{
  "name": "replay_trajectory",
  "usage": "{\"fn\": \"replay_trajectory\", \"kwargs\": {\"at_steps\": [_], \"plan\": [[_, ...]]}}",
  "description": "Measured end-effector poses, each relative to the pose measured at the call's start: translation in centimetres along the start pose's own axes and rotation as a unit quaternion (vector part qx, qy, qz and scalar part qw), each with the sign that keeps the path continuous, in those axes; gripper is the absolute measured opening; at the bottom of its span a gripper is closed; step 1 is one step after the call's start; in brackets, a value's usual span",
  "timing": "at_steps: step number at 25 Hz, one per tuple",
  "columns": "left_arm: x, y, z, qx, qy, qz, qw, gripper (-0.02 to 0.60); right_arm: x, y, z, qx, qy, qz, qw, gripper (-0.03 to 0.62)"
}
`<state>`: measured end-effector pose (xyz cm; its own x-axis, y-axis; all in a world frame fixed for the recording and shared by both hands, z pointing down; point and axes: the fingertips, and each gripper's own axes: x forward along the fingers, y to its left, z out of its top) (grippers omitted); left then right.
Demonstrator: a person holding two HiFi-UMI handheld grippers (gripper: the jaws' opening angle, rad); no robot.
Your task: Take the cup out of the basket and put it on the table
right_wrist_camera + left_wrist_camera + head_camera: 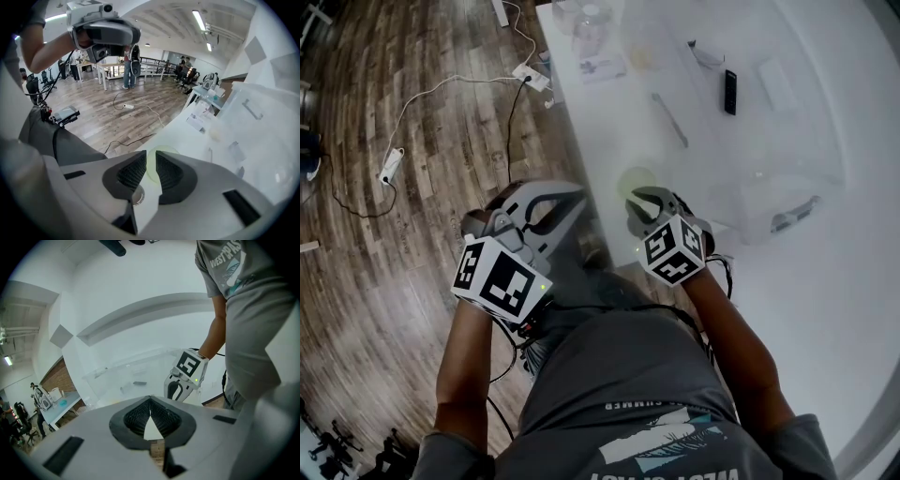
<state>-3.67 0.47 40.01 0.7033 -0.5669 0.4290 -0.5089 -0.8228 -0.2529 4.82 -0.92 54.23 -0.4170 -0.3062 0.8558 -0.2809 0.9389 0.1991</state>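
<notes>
Cup [634,178] gripped by right gripper [638,200]; shirt [229,261] reads "WEST".

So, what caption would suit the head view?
Person's left gripper beside the white table, right gripper at a pale green cup near its edge.

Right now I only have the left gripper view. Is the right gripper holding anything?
Observer: Yes. The right gripper view shows the right gripper with its jaws nearly together on the edge of a pale green translucent cup.
Operator: Where is that cup?
Observer: The head view shows it over the white table, close to its near edge. From above I cannot tell whether its base has touched down.
</notes>
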Motion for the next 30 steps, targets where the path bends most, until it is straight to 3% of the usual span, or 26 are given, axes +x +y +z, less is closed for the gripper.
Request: {"fn": "replay_trajectory", "kwargs": {"at_steps": [5,8,14,19,30], "plan": [[-0.3,0.3,1.9,0.019,-0.005,-0.005,0.9998,0.011,-5.2,-0.9,3.9,0.022,-0.089,-0.028,0.995,0.070],[-0.5,0.4,3.8,0.033,-0.016,-0.011,0.9993,0.011,-9.0,-1.1,6.9,0.017,-0.149,-0.030,0.988,0.014],[-0.1,0.4,7.2,0.066,-0.031,-0.025,0.9970,0.011,-15.8,-2.5,10.8,-0.009,-0.215,-0.070,0.974,0.012],[0.4,0.4,9.1,0.086,-0.035,-0.037,0.9950,0.011,-19.4,-3.6,11.6,-0.031,-0.225,-0.099,0.969,0.012],[1.3,-0.3,12.3,0.109,-0.034,-0.058,0.9918,0.011,-23.8,-4.9,11.1,-0.014,-0.250,-0.128,0.960,0.012]]}}
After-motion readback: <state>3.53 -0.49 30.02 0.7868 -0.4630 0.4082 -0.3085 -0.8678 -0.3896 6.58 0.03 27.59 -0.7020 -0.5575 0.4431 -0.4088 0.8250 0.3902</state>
